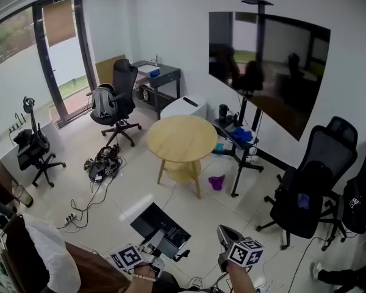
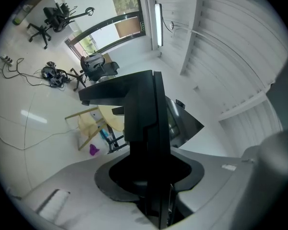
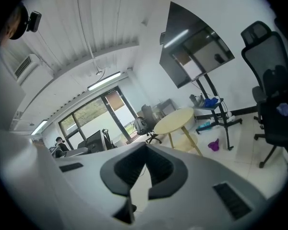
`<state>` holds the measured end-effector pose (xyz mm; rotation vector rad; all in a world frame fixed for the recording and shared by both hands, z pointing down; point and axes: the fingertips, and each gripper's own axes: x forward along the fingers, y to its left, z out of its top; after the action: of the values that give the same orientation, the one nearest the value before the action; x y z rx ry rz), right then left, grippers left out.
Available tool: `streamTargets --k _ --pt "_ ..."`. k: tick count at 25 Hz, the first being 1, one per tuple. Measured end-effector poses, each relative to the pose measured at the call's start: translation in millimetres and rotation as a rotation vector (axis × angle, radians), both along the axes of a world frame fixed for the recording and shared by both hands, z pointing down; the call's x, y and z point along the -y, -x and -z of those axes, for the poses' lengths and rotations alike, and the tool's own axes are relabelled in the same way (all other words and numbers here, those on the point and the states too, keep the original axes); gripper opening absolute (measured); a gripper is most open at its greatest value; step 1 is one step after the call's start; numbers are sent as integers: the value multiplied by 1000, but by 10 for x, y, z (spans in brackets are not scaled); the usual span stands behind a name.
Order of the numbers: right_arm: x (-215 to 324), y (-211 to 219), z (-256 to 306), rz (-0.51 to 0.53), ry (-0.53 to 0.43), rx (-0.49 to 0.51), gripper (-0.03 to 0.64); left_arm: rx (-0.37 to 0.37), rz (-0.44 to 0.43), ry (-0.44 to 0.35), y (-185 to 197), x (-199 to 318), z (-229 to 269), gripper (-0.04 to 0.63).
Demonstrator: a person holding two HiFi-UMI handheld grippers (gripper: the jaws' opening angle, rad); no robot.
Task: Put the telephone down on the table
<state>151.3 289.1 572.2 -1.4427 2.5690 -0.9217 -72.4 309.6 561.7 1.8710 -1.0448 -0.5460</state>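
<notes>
Left gripper [image 1: 154, 250] gripping telephone [image 1: 160, 226], round table [image 1: 182, 138] well apart, floor [image 1: 140, 197] between seemingly open

Round pale wooden table [image 1: 182, 138] is standing mid-floor, with a large dark flat screen on a black stand [image 1: 274, 60] rising behind it to the right and a black wheeled office chair [image 1: 119, 93] sitting behind it to the left. A second black office chair [image 1: 311, 185] is standing right of the table. A flat black telephone [image 1: 149, 220] is sitting nearer than the table, between the jaws of the left gripper [image 1: 163, 243].

Part of table [image 2: 110, 120] behind telephone [image 2: 144, 119], office chair [image 1: 363, 200] cut by right edge
</notes>
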Motion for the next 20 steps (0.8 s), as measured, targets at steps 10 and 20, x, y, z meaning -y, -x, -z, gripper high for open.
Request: streamTargets --k 10,20 --pt "359 20 -134 7 18 5 3 -6 -20 11 -116 409 -90 175" --pt "1381 111 -76 -29 21 -17 3 -4 -53 -5 4 1475 5 175"
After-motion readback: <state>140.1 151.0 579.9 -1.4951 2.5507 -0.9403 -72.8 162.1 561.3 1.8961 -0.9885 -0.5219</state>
